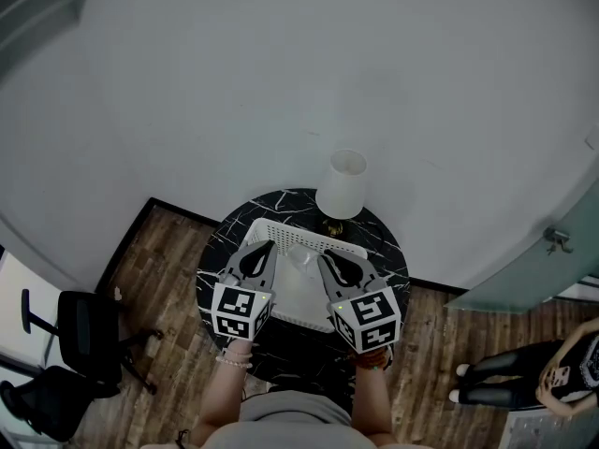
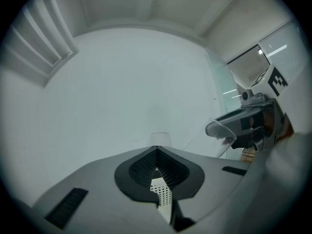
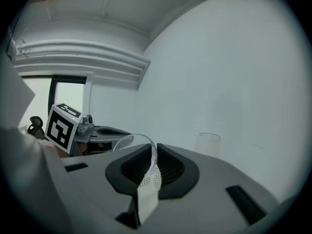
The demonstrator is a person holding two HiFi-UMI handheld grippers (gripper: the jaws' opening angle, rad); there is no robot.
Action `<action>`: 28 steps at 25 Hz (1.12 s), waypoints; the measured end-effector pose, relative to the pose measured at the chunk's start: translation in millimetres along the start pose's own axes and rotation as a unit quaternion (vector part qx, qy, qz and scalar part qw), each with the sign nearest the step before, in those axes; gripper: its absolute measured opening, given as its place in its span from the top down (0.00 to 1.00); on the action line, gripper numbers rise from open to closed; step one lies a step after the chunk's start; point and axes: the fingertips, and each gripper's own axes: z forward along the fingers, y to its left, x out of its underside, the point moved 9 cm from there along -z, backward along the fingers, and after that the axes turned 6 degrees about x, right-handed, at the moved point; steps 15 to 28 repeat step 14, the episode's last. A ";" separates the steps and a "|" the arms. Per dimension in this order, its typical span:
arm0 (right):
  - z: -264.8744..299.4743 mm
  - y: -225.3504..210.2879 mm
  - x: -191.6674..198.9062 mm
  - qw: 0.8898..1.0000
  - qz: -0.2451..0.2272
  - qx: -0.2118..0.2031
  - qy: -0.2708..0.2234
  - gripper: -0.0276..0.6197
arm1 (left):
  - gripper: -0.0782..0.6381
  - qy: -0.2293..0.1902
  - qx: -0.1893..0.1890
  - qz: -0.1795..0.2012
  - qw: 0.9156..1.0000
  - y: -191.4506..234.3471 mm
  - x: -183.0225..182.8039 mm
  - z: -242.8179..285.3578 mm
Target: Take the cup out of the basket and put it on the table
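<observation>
Right tongs [image 3: 150, 160] pinch the clear cup [image 3: 131, 143] by its rim; left tongs [image 2: 156, 165] closed, empty.

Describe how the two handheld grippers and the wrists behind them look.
The left gripper and right gripper have grey bodies with black ribbed pads narrowing to a point. Each carries a cube of black-and-white square markers. A light beaded bracelet circles the left wrist.

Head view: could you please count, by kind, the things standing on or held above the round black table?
Lamp: 1
White basket: 1
Clear cup: 1
Hand-held grippers: 2, the left hand-held gripper and the right hand-held gripper
Total: 5
</observation>
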 end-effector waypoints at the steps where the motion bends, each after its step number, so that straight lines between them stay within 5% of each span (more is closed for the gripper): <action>1: -0.1 0.6 0.0 1.000 -0.001 0.000 0.000 0.90 | 0.88 0.000 0.000 0.000 1.000 0.4 0.4 -0.6; 28: -3.5 4.6 1.0 1.000 -0.006 -0.003 0.004 0.90 | 0.88 -0.006 -0.002 -0.009 1.000 -1.1 0.9 -6.6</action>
